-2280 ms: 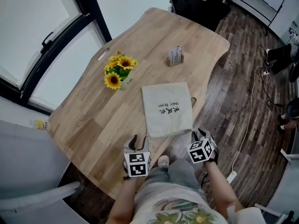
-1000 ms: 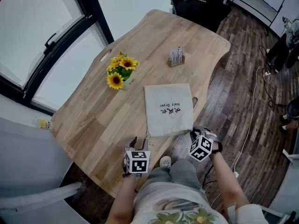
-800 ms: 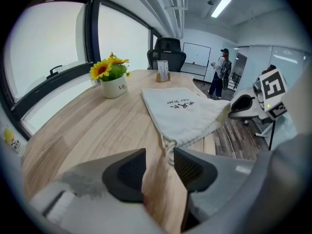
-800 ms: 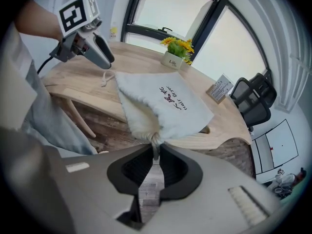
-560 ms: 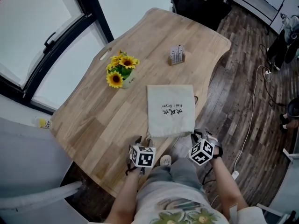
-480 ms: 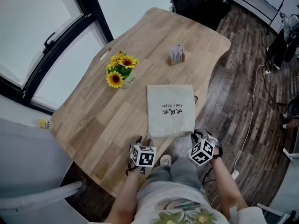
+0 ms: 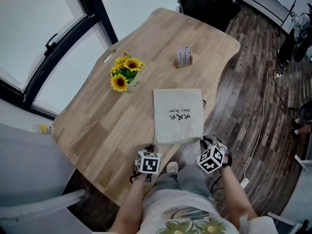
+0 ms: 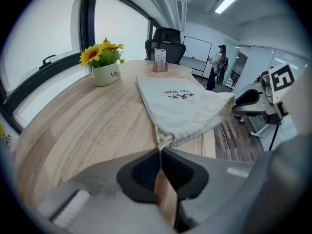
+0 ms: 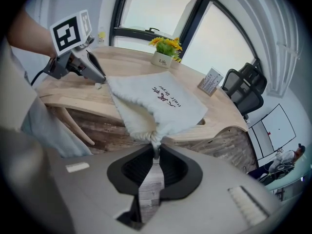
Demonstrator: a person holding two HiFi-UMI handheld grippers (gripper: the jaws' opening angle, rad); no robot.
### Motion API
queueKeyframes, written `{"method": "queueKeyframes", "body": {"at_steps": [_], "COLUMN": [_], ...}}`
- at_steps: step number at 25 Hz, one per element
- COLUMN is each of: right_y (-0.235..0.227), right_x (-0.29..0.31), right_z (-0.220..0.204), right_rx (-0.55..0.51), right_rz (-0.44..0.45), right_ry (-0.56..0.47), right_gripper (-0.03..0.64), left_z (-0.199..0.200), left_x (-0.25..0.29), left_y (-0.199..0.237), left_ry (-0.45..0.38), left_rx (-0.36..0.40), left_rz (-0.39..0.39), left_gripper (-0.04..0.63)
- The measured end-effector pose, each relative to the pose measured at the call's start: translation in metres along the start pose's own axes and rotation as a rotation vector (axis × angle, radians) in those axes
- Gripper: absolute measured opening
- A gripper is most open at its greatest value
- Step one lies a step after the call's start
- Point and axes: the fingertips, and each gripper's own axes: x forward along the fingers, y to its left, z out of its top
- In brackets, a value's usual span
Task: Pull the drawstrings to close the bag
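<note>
Jaws of your left hand-held gripper (image 8: 160,151) have just closed on the left drawstring (image 8: 165,140) of the bag (image 7: 178,115); your right hand-held gripper (image 9: 156,152) pinches the right drawstring (image 9: 155,141).

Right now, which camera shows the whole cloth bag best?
The head view: it looks down on the whole bag, spread flat. The left gripper view foreshortens it; the right gripper view shows one corner bunched up close.
</note>
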Motion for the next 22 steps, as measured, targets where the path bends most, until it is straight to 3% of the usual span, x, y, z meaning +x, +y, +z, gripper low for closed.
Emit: {"method": "queueKeyframes", "body": {"at_steps": [4,12,16,22], "right_y": [-0.003,-0.006,-0.013,-0.026], "right_x": [-0.001,-0.008,-0.019,-0.048], "right_z": [-0.004,-0.008,0.002,0.025], "right_rx": [0.032,0.142,0.204,0.399], "right_rz": [-0.018,-0.073,-0.122,-0.162], "right_ry": [0.01,0.005,-0.045,-0.17], "right_gripper": [0.044,0.044,0.043,0.043], "left_z": [0.003,0.01,0.023,0.044], "left_x": [-0.004,-0.011,-0.023,-0.048], "left_y": [0.005,0.025,0.033,0.048], "left_ry": [-0.029,-0.08,-0.142,-0.25], "left_rx": [-0.016,-0.008,-0.012,-0.045], "left_rz": [0.014,0.168,0.224,0.33], "left_gripper": [0.015,0.012,0.012,0.012]}}
